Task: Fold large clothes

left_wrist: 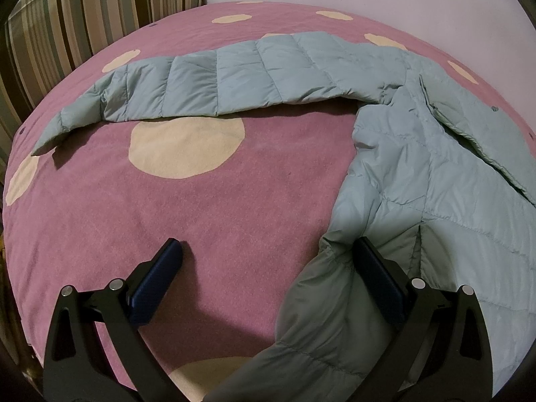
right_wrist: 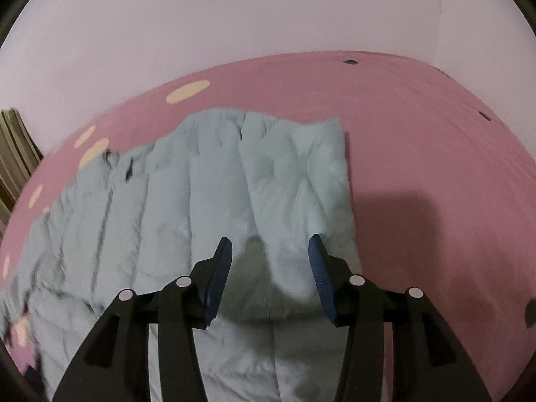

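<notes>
A pale blue-green quilted puffer jacket [left_wrist: 418, 154] lies spread on a pink bedcover [left_wrist: 201, 221] with cream dots. One sleeve [left_wrist: 201, 90] stretches left across the bed in the left wrist view. My left gripper [left_wrist: 268, 254] stands open and low over the cover; its right finger [left_wrist: 375, 274] rests against the jacket's near edge, its left finger [left_wrist: 160, 274] over bare cover. In the right wrist view my right gripper [right_wrist: 269, 249] is open above the jacket's body [right_wrist: 207, 181]. A soft hump of fabric [right_wrist: 288, 268] rises between its blue pads, which do not press on it.
A striped cushion or headboard [left_wrist: 77, 26] stands at the bed's far left corner. A plain pale wall [right_wrist: 268, 16] runs behind the bed. Bare pink bedcover [right_wrist: 435, 167] lies to the right of the jacket.
</notes>
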`<state>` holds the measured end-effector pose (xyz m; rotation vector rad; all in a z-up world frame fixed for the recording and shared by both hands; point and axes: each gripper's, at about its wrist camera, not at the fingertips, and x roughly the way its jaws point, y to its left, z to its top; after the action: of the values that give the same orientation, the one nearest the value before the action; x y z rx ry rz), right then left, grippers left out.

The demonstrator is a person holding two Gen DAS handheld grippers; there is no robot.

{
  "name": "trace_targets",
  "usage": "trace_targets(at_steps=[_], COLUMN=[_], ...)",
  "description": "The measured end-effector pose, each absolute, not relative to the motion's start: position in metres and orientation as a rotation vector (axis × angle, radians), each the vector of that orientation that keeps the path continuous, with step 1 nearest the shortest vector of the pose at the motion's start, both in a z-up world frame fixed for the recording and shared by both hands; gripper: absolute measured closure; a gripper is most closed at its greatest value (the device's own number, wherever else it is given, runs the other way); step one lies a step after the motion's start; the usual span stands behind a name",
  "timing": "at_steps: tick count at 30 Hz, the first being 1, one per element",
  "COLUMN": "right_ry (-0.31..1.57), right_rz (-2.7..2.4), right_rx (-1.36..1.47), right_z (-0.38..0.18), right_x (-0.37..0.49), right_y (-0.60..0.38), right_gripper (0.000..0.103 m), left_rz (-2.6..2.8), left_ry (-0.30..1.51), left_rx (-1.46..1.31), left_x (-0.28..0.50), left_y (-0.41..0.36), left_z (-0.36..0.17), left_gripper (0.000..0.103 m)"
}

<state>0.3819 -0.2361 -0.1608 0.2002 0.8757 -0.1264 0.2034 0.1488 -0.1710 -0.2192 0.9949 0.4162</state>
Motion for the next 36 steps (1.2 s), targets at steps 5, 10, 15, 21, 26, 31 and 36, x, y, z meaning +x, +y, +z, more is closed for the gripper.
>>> trace_targets(at_steps=[5, 10, 15, 21, 26, 31, 36], right_ry=[0.906, 0.915, 0.912, 0.909, 0.905, 0.902, 0.901], right_rz=[-0.134, -0.146, -0.145, -0.142, -0.143, -0.144, -0.143], right_rx=[0.159, 0.134, 0.133, 0.128, 0.118, 0.113, 0.109], right_z=[-0.185, -0.189, -0.188, -0.189, -0.188, -0.187, -0.187], right_x=[0.388, 0.39, 0.389, 0.389, 0.388, 0.387, 0.387], right_y=[-0.233, -0.232, -0.232, -0.231, -0.23, -0.228, -0.228], right_gripper=[0.054, 0.053, 0.052, 0.05, 0.049, 0.048, 0.048], left_rz=[0.416, 0.415, 0.407, 0.296, 0.358, 0.444, 0.504], left_ry=[0.996, 0.993, 0.993, 0.93, 0.873, 0.816, 0.749], left_rx=[-0.22, -0.222, -0.229, -0.381, -0.471, -0.589, -0.666], left_x=[0.203, 0.203, 0.203, 0.188, 0.175, 0.167, 0.187], left_y=[0.149, 0.149, 0.149, 0.179, 0.228, 0.287, 0.333], left_z=[-0.171, -0.171, -0.172, -0.162, -0.158, -0.161, -0.166], left_gripper=[0.002, 0.002, 0.002, 0.002, 0.002, 0.002, 0.002])
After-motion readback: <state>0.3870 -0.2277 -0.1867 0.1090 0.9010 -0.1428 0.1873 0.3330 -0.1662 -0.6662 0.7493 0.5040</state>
